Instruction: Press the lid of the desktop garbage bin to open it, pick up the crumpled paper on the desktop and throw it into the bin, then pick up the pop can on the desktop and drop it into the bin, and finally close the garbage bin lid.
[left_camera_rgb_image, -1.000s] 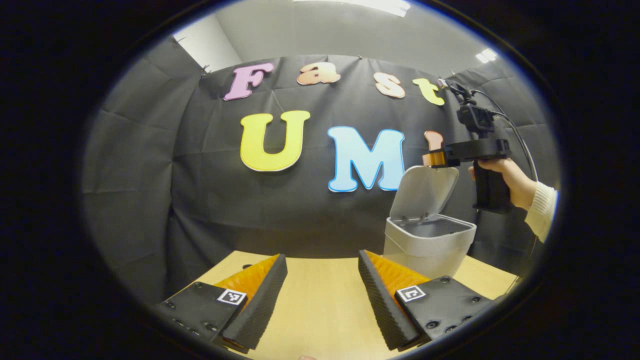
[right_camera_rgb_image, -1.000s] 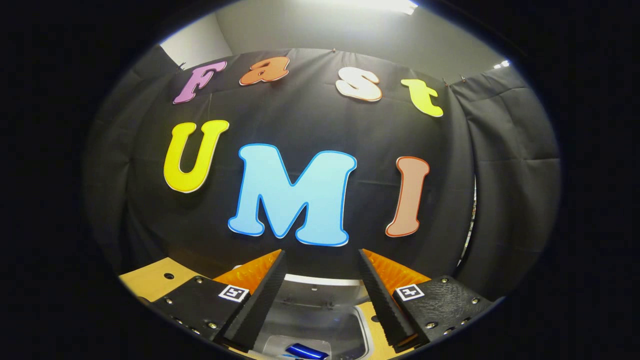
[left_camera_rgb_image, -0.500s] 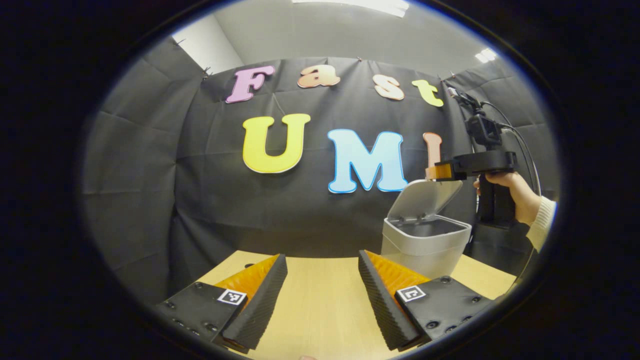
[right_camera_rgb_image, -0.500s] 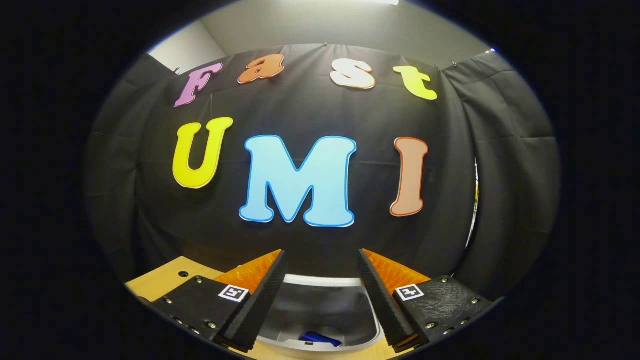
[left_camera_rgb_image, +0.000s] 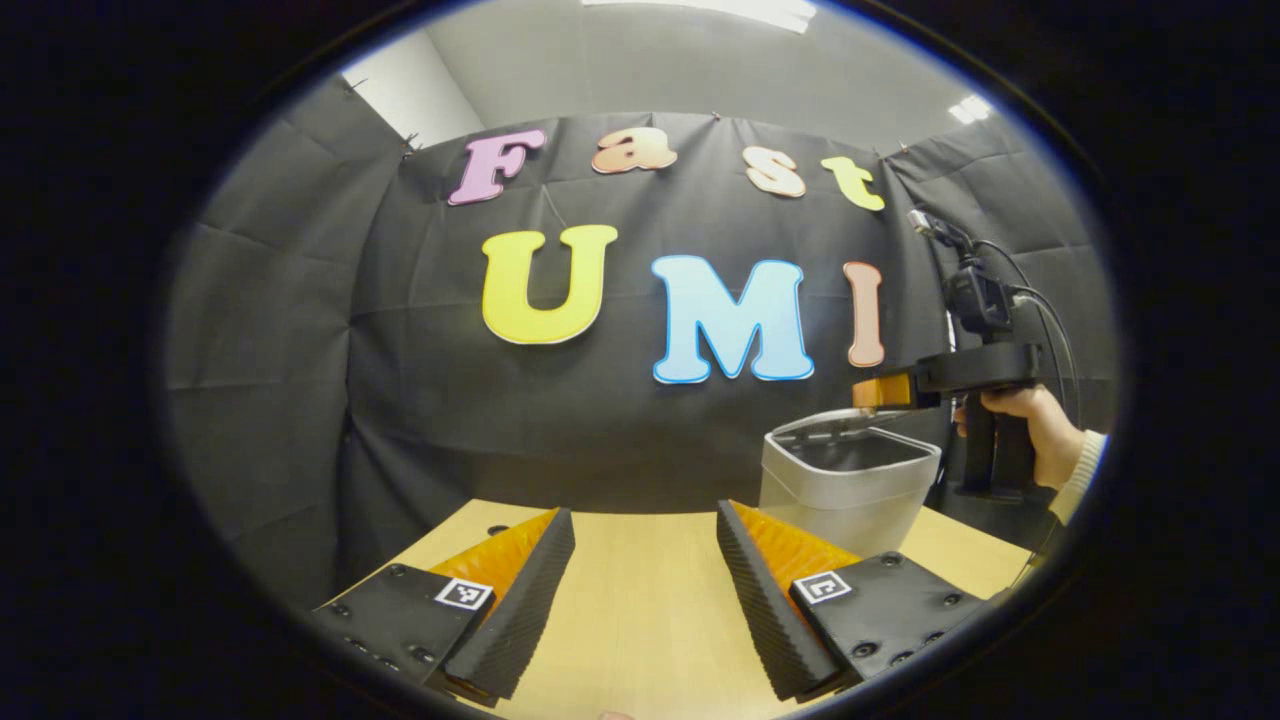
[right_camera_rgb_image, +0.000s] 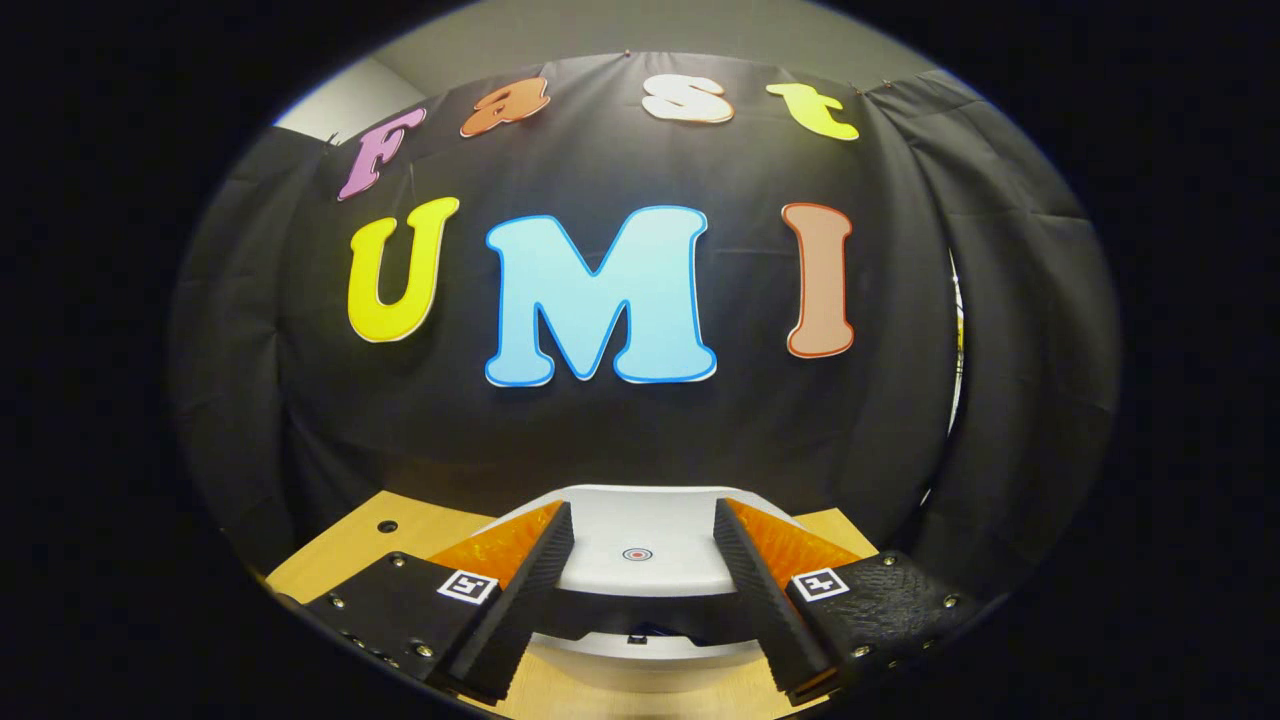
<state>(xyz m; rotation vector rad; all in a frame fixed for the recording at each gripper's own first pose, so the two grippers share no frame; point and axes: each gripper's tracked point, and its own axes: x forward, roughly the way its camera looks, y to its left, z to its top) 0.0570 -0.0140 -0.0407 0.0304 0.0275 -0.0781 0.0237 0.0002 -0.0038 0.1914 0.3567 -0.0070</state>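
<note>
My right gripper (right_camera_rgb_image: 640, 560), fingers spread, hovers level over the bin's (left_camera_rgb_image: 848, 490) nearly shut lid (right_camera_rgb_image: 640, 550); my left gripper (left_camera_rgb_image: 645, 570) is spread above the table (left_camera_rgb_image: 640, 620).

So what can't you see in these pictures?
- What lies in the bin: in the right gripper view the nearly shut lid covers it; only a dark slit shows.
- Whether the right gripper touches the lid: too small and far off in the left gripper view.
- The bin's base: cut off by the lower edge in the right gripper view and hidden behind the left gripper fingers in the other.
</note>
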